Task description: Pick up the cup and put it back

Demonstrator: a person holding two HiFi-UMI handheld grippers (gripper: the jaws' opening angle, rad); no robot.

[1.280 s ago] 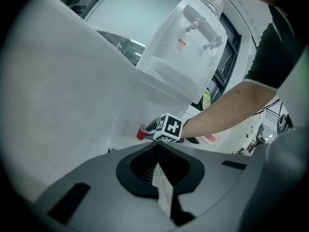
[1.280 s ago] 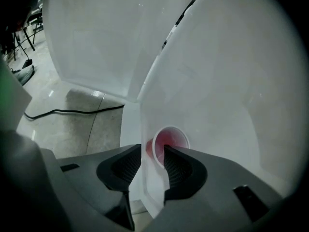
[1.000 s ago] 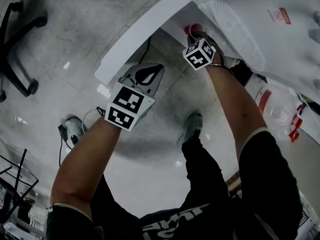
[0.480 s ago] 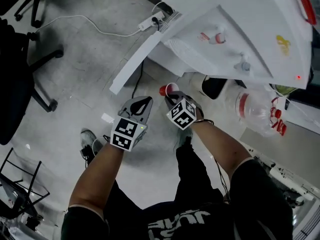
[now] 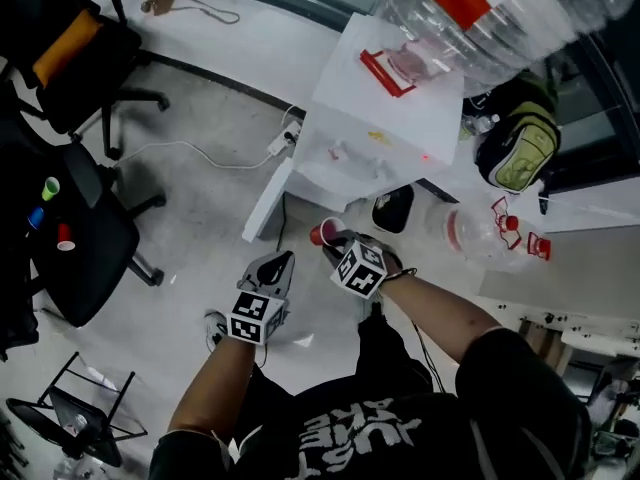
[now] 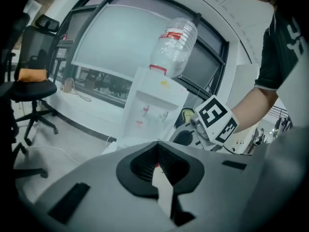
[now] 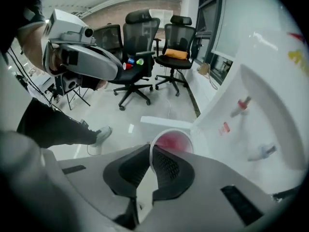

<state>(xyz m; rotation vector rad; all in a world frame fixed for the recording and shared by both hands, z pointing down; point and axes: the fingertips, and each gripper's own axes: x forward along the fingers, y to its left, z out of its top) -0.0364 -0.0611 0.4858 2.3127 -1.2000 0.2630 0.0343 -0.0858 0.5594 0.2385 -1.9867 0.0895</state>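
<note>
Red plastic cup point(image 5: 321, 233), rim pinched between the right gripper's point(image 5: 334, 247) closed jaws, hangs in the air before a white water dispenser point(image 5: 385, 118), while the left gripper point(image 5: 281, 262) beside it has jaws pressed together, empty.

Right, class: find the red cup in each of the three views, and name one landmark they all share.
Head view: red cup just above centre, at the tip of the right gripper.
Left gripper view: not made out; the body of the left gripper covers the lower picture.
Right gripper view: lower centre, rim pinched in the tongs.
Shared landmark: the white water dispenser, in all three.
</note>
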